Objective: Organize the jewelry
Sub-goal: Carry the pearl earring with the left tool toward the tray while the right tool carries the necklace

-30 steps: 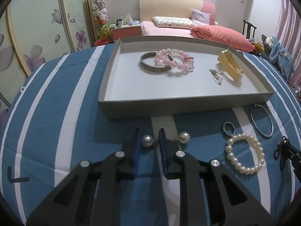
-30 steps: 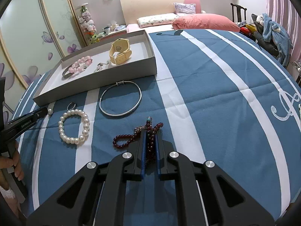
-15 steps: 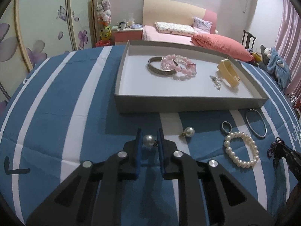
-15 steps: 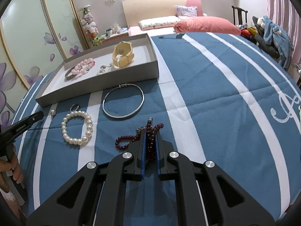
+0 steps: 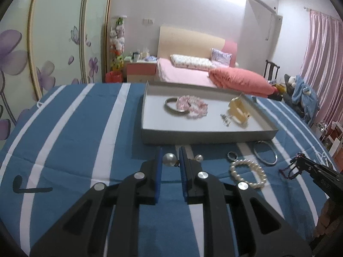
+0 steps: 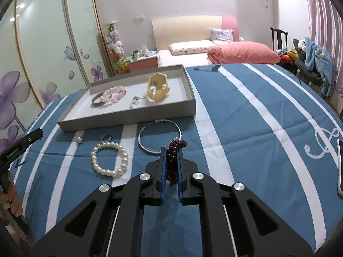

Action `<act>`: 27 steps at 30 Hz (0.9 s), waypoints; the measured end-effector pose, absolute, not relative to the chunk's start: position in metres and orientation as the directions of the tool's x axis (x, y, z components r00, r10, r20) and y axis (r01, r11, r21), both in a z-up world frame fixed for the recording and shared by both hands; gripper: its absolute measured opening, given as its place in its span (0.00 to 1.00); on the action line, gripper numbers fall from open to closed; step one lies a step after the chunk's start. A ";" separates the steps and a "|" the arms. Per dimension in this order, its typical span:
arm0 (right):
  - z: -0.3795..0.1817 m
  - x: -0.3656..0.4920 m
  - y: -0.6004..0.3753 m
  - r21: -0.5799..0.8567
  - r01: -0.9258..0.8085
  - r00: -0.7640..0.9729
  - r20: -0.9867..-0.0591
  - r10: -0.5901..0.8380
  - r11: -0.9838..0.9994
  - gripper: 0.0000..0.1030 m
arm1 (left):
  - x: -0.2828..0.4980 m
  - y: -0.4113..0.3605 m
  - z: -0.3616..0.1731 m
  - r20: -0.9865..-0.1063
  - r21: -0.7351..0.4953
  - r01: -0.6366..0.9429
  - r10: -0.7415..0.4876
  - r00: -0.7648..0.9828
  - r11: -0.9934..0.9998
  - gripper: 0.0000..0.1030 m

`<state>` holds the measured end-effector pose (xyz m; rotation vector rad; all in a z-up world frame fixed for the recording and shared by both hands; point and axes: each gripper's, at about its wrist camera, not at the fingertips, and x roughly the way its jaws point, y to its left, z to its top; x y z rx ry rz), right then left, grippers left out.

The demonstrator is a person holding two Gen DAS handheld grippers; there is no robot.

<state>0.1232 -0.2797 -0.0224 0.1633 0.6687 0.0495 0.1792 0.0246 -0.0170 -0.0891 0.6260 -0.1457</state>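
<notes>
My left gripper (image 5: 170, 153) is shut on a pearl earring (image 5: 169, 160), held just above the blue striped bedspread. Its twin pearl earring (image 5: 199, 158) lies on the cloth beside the right finger. My right gripper (image 6: 171, 151) is shut on a dark red bead bracelet (image 6: 179, 144), lifted off the cloth. The grey tray (image 6: 128, 120) lies beyond both grippers and holds a cream watch (image 6: 157, 87), a pink bead bracelet (image 6: 112, 93), a dark bangle (image 6: 97, 103) and small silver earrings (image 6: 134, 103). In the left wrist view the right gripper (image 5: 300, 163) shows with the beads hanging from it.
On the bedspread in front of the tray lie a pearl bracelet (image 6: 109, 159), a silver bangle (image 6: 159, 137) and a small ring (image 6: 106, 137). A phone (image 6: 339, 167) lies at the right edge. A bed with pink pillows (image 5: 238, 79) stands behind.
Both grippers rose. The left one closed on the pearl earring and lifted it away from its twin. The red beads came up off the cloth in the right one.
</notes>
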 end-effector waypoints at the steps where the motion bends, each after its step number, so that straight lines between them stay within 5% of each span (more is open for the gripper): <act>1: -0.021 0.123 -0.279 0.166 0.003 0.789 -0.606 0.100 0.986 0.09 | 0.177 0.024 -0.013 -0.566 -0.128 0.113 -0.166 0.808 0.985 0.16; 27: 0.048 0.128 -0.250 0.117 -0.104 0.921 -0.363 0.140 0.988 0.09 | 0.154 -0.001 0.033 -0.396 -0.072 0.151 -0.167 0.903 0.986 0.16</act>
